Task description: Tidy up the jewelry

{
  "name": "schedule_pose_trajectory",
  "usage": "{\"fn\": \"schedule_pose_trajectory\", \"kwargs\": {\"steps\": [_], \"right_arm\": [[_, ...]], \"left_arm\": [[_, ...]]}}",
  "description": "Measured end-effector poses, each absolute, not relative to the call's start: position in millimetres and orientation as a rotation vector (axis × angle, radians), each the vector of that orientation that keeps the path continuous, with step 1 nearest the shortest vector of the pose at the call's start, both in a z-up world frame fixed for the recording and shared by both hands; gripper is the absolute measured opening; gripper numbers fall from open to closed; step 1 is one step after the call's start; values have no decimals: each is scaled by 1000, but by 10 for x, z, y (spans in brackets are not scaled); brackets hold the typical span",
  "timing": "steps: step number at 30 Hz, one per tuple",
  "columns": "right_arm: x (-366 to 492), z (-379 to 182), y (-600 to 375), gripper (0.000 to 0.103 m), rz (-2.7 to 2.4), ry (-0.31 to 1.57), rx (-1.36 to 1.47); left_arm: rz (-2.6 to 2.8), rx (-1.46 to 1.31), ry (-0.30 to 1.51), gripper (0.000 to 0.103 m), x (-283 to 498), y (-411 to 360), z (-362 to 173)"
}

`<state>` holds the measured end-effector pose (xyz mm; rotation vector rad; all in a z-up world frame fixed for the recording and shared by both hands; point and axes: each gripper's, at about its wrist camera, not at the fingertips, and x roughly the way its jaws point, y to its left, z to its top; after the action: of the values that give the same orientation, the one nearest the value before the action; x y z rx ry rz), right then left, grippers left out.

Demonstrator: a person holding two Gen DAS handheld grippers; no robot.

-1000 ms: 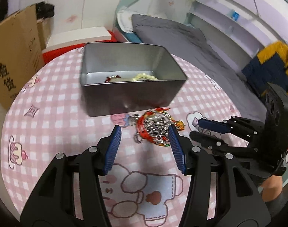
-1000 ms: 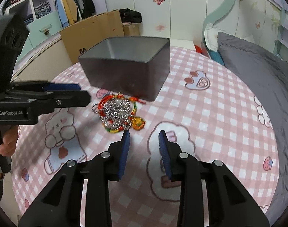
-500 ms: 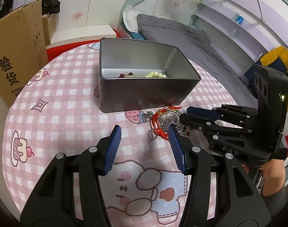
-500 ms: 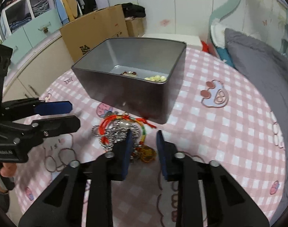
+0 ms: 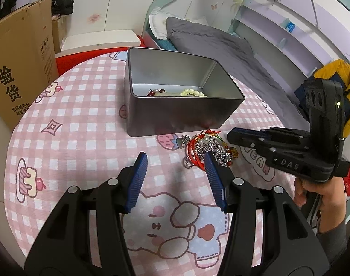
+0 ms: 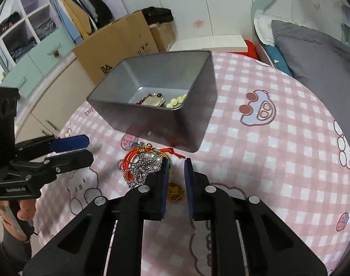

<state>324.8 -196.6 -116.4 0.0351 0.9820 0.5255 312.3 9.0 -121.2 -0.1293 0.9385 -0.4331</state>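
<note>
A grey metal tin [image 5: 175, 115] stands on the pink checked tablecloth [image 5: 83, 126] and holds a pale bead bracelet [image 5: 193, 92] and a red bead piece [image 5: 155, 91]; the tin also shows in the right wrist view [image 6: 186, 124]. A tangle of red cord, silver chain and pearls [image 5: 205, 147] lies just in front of the tin, also in the right wrist view [image 6: 142, 165]. My left gripper [image 5: 175, 161] is open, its right finger at the tangle's near edge. My right gripper [image 6: 176, 168] is open with a narrow gap, its left finger over the tangle and a gold charm [image 6: 175, 192] between the fingers.
A cardboard box [image 5: 18, 76] stands left of the round table. A bed with grey bedding [image 5: 221, 46] lies behind. Wardrobe shelves and drawers [image 6: 36, 46] are at the far left. A white ledge [image 5: 101, 39] is behind the tin.
My left gripper has drawn back and shifted left of the tangle. My right gripper has moved forward and down onto the tangle, and its fingers have come a little closer together.
</note>
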Motion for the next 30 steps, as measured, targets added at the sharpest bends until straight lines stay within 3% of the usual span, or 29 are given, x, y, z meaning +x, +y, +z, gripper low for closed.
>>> {"fn": "schedule_pose_trajectory", "kwargs": {"steps": [5,8,20,30], "right_arm": [[3287,-1237,-1806,13,542,1007,-17],[3262,-1217,-1733,2,539,995,-67],[2839,-609,-2062,2,554,788,31],[2838,-705,-2567,2,439,770,84]], "left_arm": [[-434,-122,946,51,3123,92,-1226],[-435,-120,950,51,3131,87,-1232],[-479,-117,932,51,3090,-49,-1147],[-460,-111,960,51,3237,-308,-1240]]}}
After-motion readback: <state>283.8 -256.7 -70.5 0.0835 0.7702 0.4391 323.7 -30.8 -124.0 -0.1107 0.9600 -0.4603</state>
